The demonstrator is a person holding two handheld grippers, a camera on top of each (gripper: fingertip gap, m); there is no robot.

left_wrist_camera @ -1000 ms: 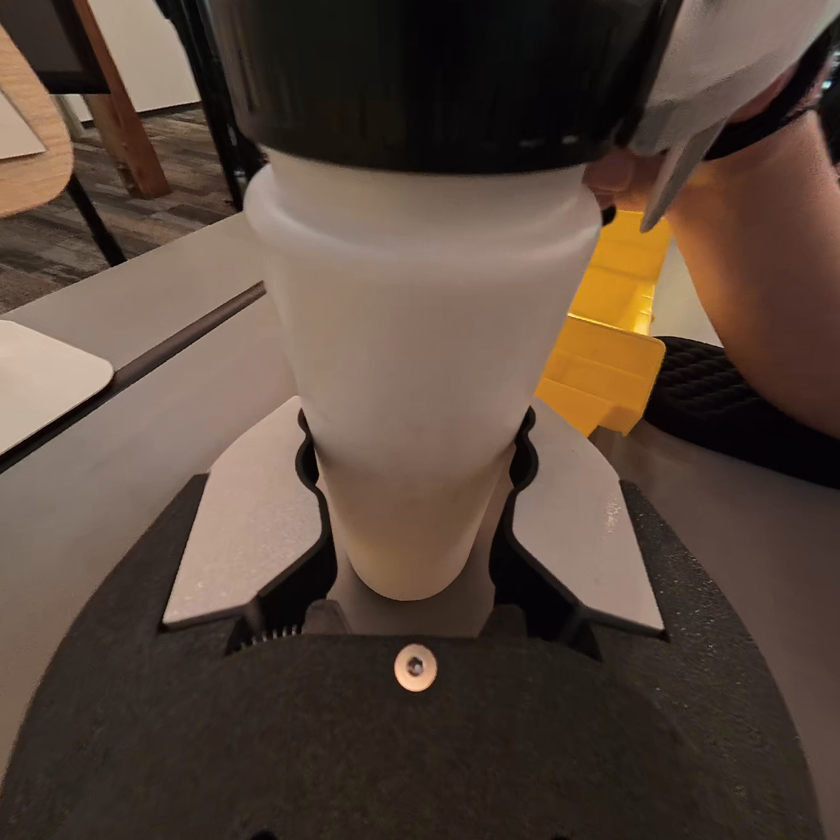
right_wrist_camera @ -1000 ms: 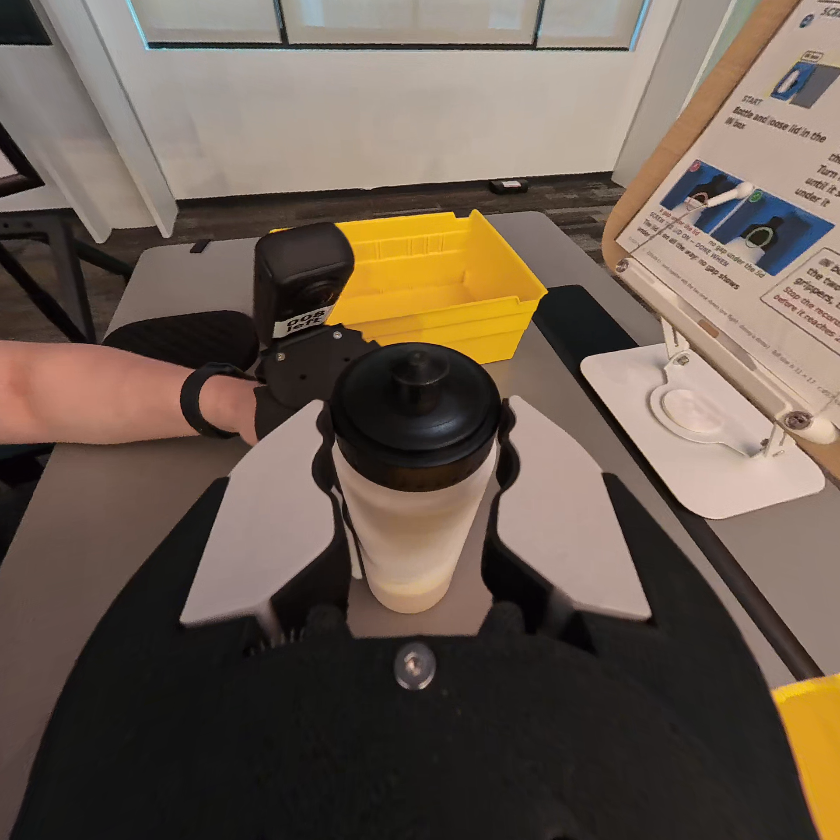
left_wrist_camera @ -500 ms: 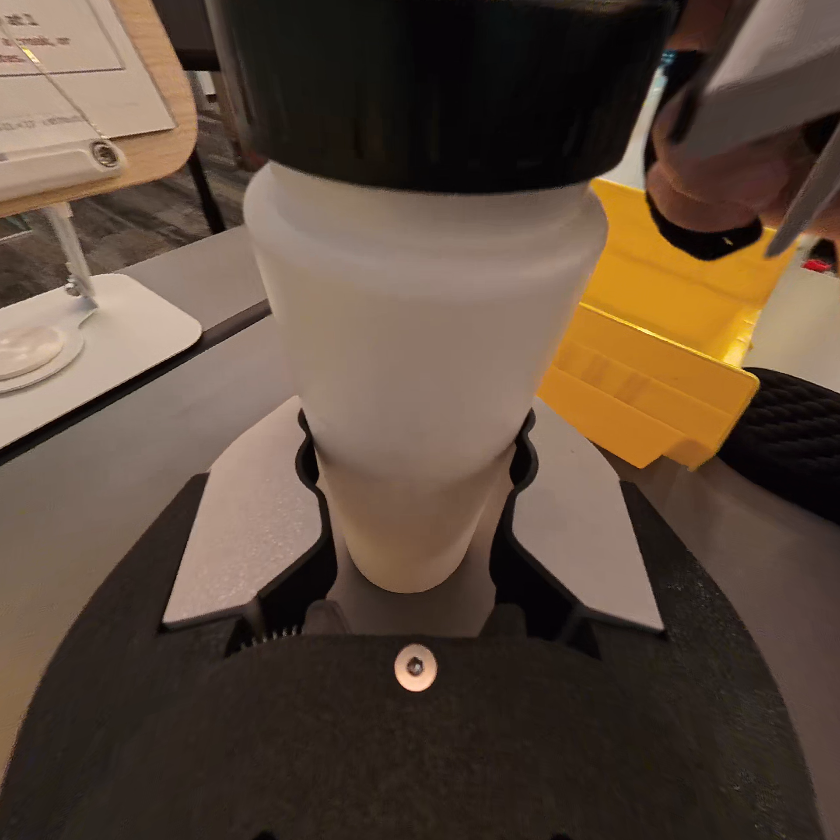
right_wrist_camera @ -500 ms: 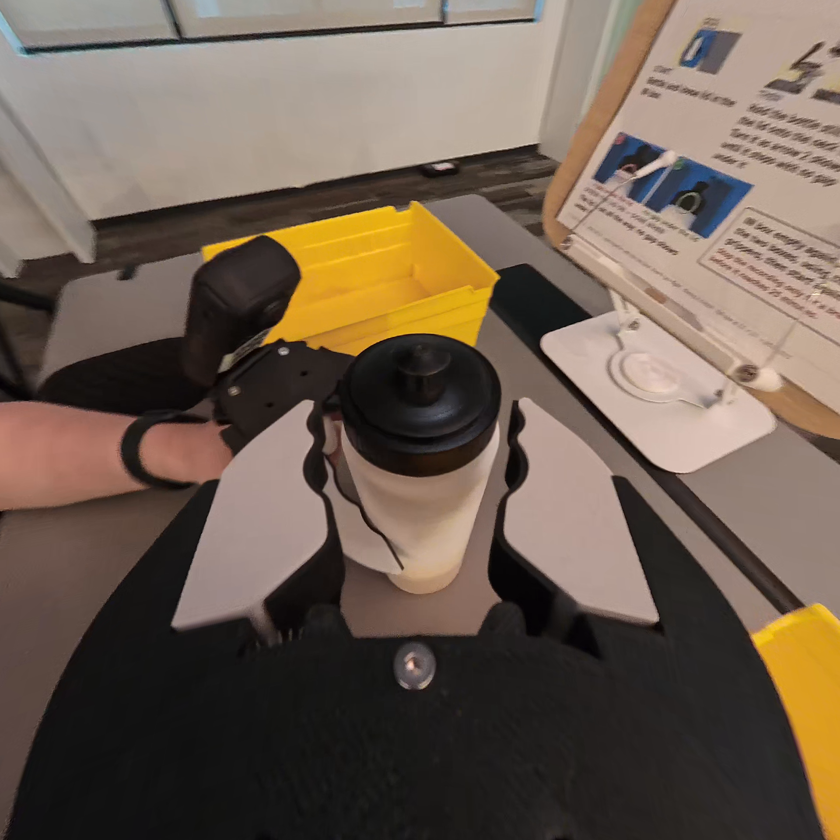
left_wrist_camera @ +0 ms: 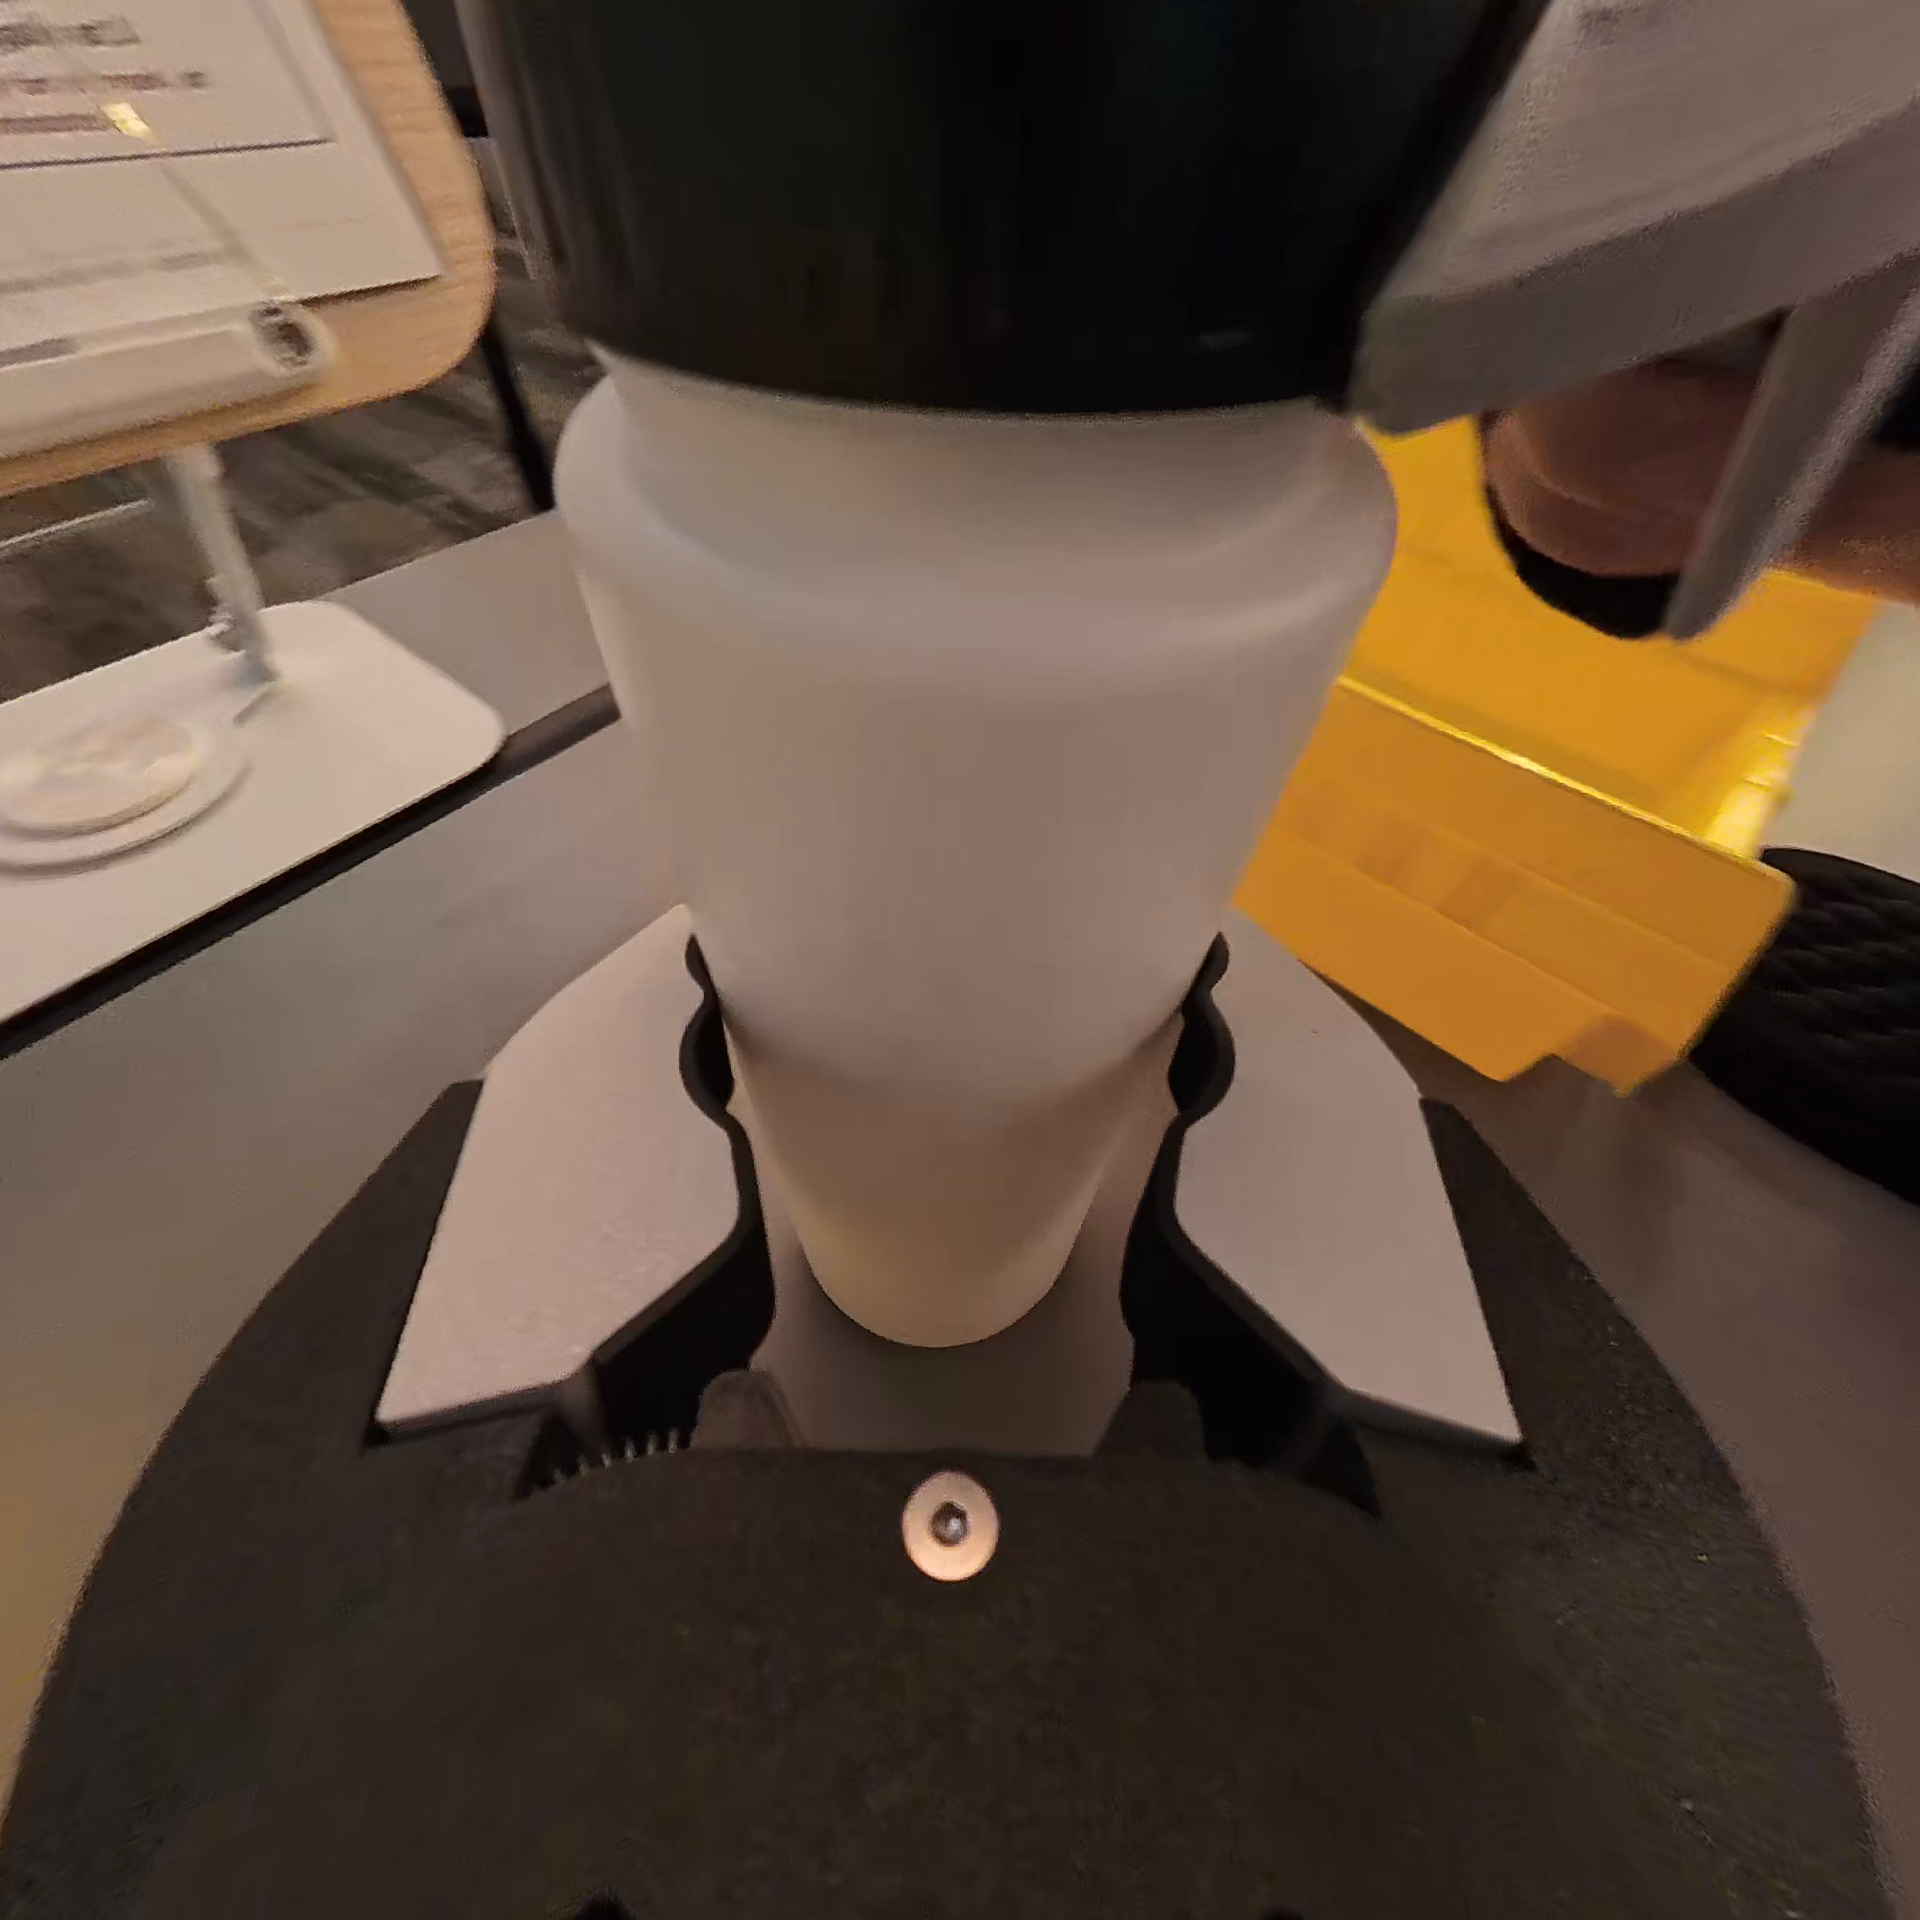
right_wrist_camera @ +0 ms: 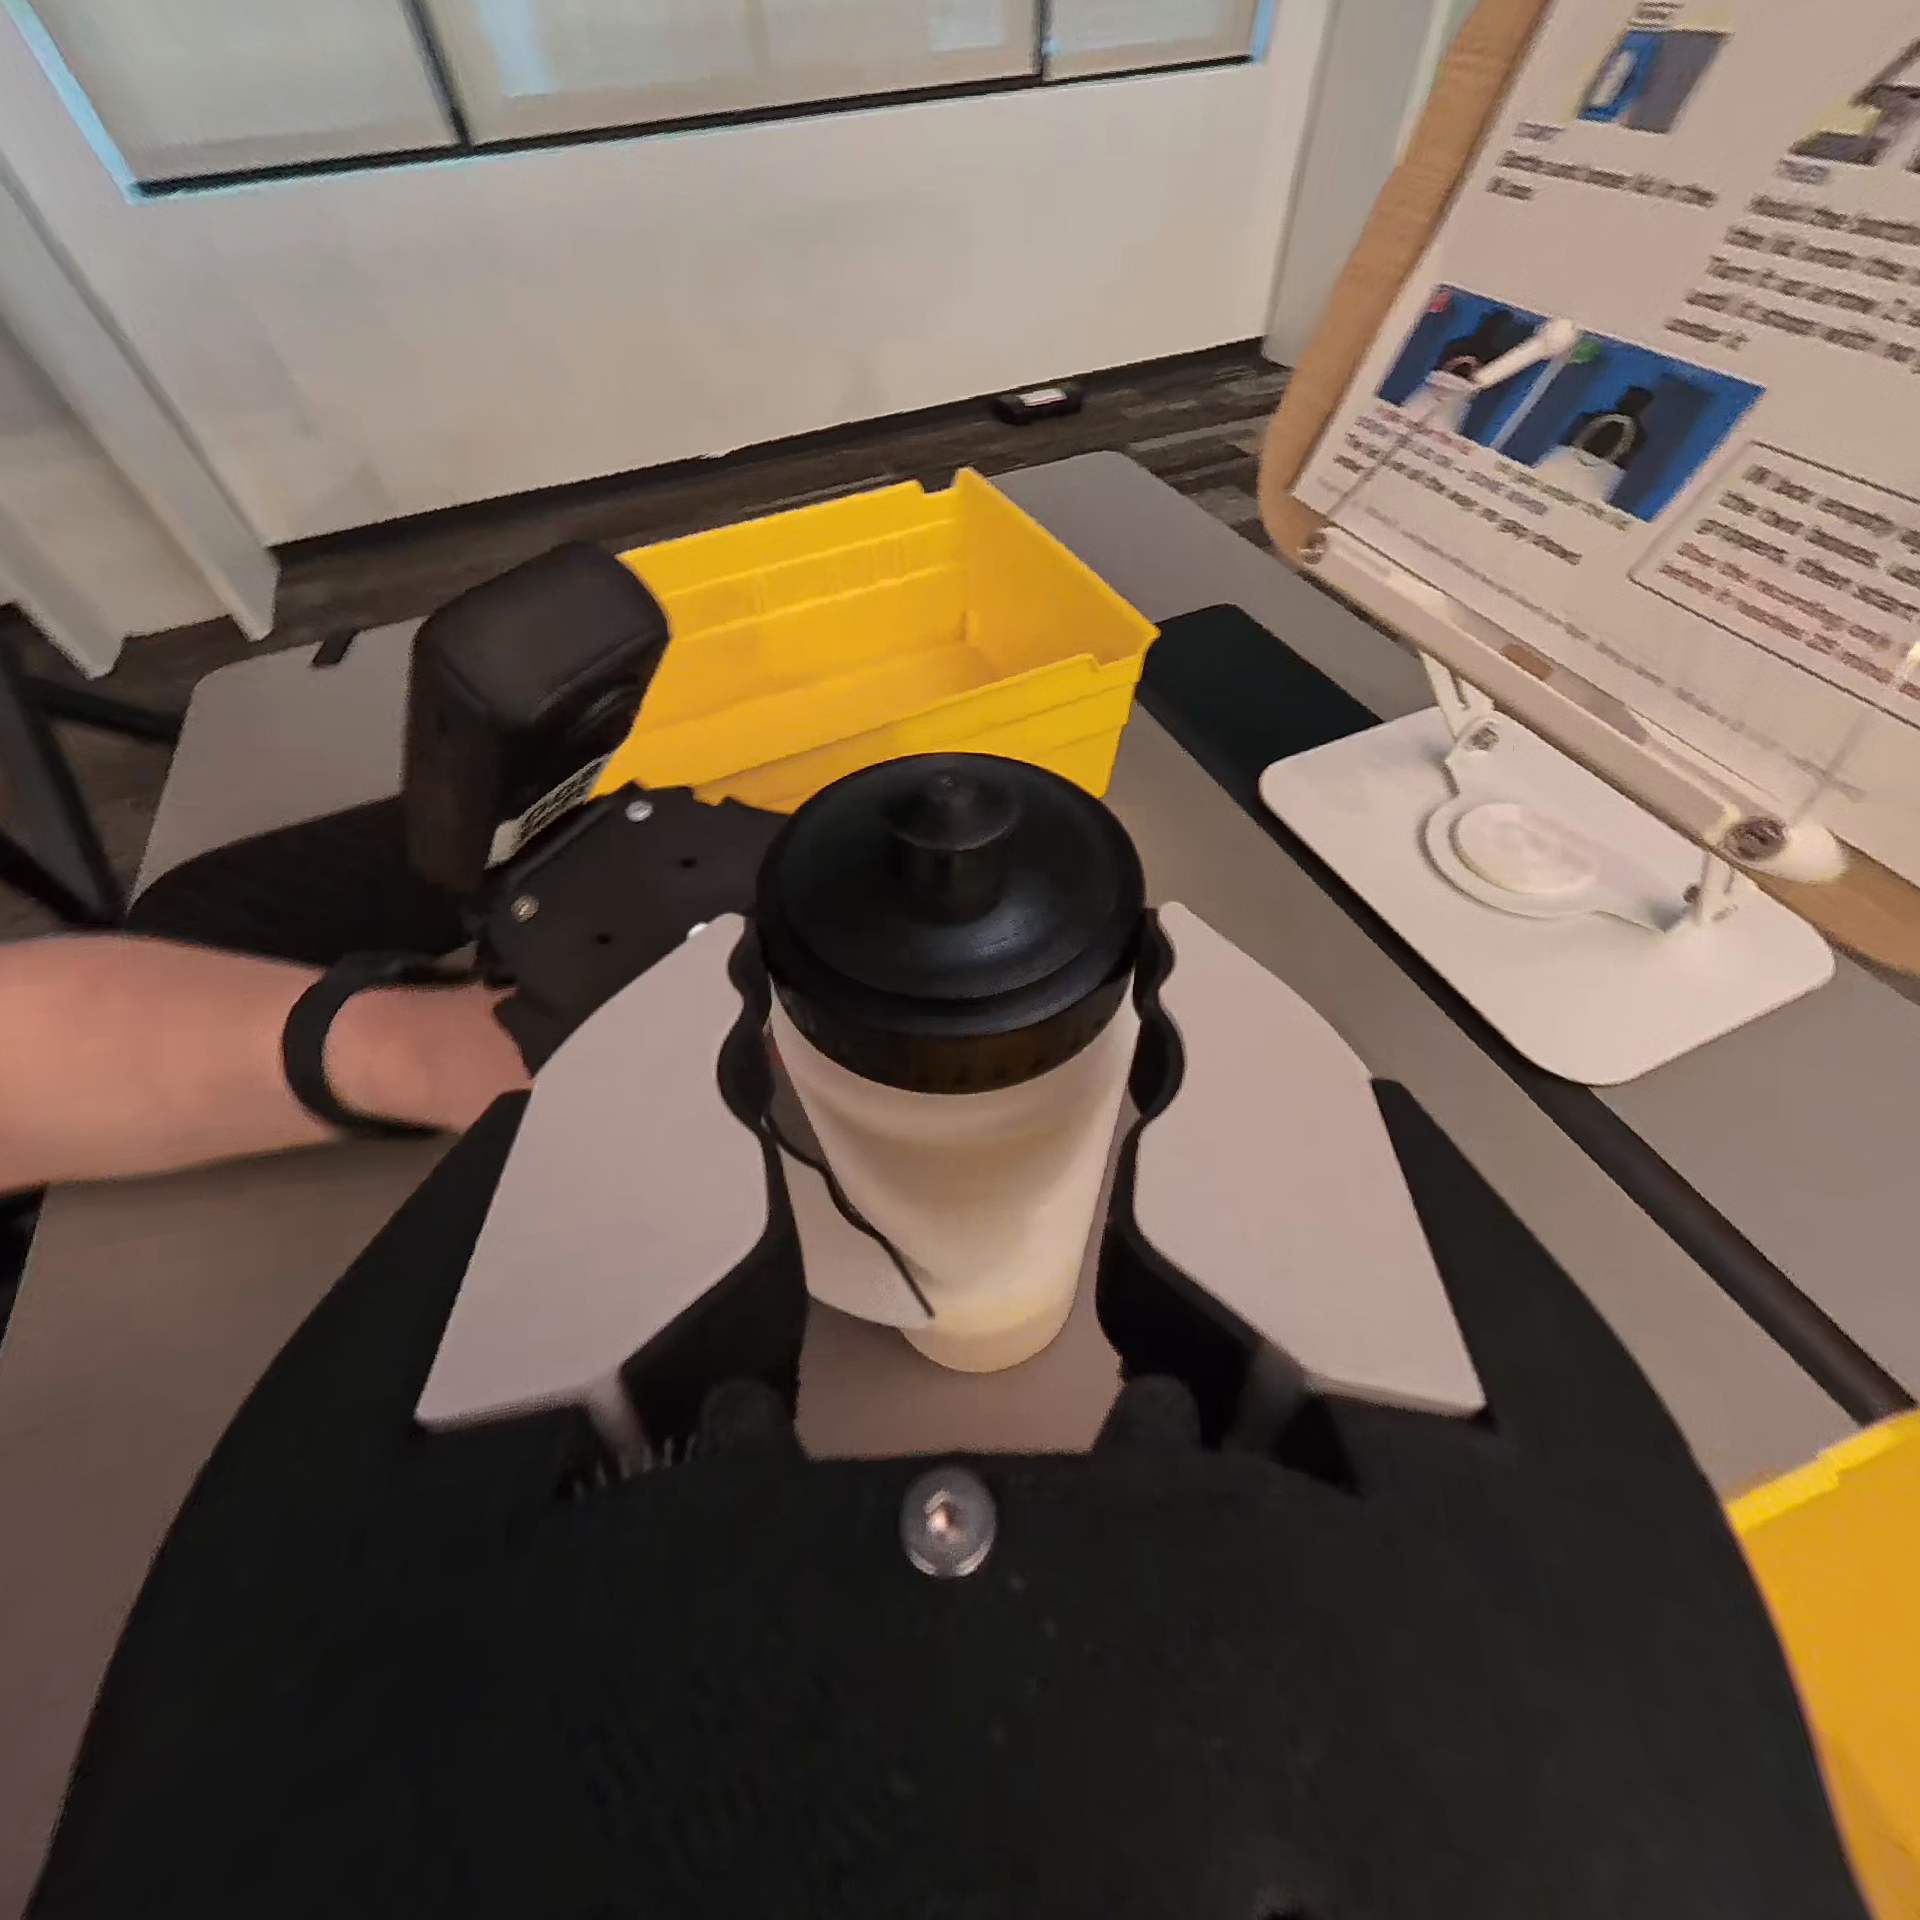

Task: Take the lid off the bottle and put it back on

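A translucent white plastic bottle (left_wrist_camera: pixel 966 831) stands upright on the grey desk (left_wrist_camera: pixel 312 1039), its body clamped low in the left tool (left_wrist_camera: pixel 961 1049). The right tool (right_wrist_camera: pixel 951 1013) reaches from above, its fingers (right_wrist_camera: pixel 1236 1132) either side of the round black screw lid (right_wrist_camera: pixel 940 914); blur hides whether they grip it. The lid could cross-thread, or the bottle spin, if the twist outruns the lower clamp. Only the right wrist view shows the lid's top and spout; only the left shows the seam beneath it.

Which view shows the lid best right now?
The right wrist view: the black lid shows whole from above, spout included, seated on the bottle. The left wrist view catches only its lower rim, cropped at the frame's top.
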